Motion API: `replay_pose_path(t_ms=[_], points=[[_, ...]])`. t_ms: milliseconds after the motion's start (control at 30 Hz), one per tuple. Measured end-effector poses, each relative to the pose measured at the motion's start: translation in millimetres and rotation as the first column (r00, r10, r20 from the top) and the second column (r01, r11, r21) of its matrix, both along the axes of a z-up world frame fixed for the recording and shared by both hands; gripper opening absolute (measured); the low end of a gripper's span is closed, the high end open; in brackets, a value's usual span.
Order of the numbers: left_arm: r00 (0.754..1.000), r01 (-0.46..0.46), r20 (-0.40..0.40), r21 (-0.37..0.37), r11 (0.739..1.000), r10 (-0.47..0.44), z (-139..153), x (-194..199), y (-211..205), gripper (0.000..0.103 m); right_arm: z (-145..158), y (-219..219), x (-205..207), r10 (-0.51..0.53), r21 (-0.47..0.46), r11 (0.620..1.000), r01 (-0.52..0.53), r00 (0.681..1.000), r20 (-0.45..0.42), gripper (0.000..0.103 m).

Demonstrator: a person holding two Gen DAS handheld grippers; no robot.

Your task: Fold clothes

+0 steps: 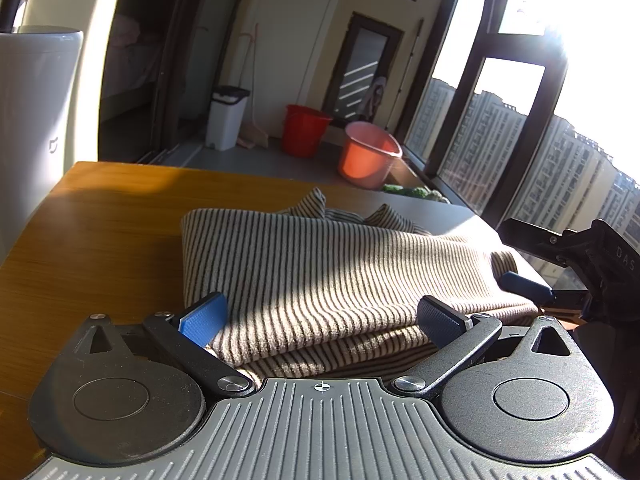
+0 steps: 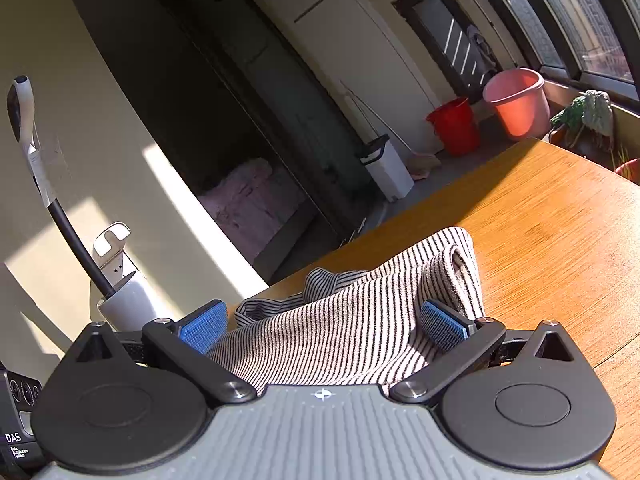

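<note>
L gripper [image 1: 322,316] is sitting wide open, pads either side of the striped garment [image 1: 320,272], gripping nothing. R gripper [image 2: 322,326] is also spread wide over the cloth, nothing clamped. Garment's lying folded at the table's [image 1: 100,232] near edge. Only the L view is catching the R gripper, at the cloth's right end. Beyond, buckets [image 1: 370,154] on the floor.

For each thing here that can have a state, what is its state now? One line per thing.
Striped garment: partly folded in layers, lying on the table.
Left gripper: open, fingers either side of the garment's near edge.
Right gripper: open, the garment between its fingers.
Wooden table: bears the garment, partly in sun.
Pink bucket: upright on the floor.
Red bucket: upright.
White bin: lid closed.
</note>
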State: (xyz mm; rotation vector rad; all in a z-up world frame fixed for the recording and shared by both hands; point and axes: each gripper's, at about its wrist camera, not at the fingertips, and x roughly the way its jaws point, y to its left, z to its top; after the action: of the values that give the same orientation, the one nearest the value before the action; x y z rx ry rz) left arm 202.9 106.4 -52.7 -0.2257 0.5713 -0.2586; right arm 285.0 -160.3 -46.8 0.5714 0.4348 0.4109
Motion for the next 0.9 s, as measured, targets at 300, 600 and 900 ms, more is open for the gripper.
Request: replay_pose_path(t_ms=[300, 600, 900], points=[[1.000, 0.000, 0.001, -0.058, 0.998, 0.000, -2.0, -0.5, 9.9, 0.103, 1.4, 2.7, 0.2, 0.003, -0.005, 1.000, -0.003, 1.000, -0.001, 0.103], [1.000, 0.028, -0.014, 0.020, 0.999, -0.028, 0.3, -19.3, 5.7, 0.103, 6.4, 21.9, -27.8, 0.008, -0.102, 0.995, -0.010, 1.000, -0.017, 0.103], [0.998, 0.061, -0.032, 0.031, 0.998, -0.060, -0.2, -28.7, 10.0, 0.103, 8.9, 29.5, -38.7, 0.042, -0.136, 0.990, -0.047, 0.998, -0.037, 0.103]])
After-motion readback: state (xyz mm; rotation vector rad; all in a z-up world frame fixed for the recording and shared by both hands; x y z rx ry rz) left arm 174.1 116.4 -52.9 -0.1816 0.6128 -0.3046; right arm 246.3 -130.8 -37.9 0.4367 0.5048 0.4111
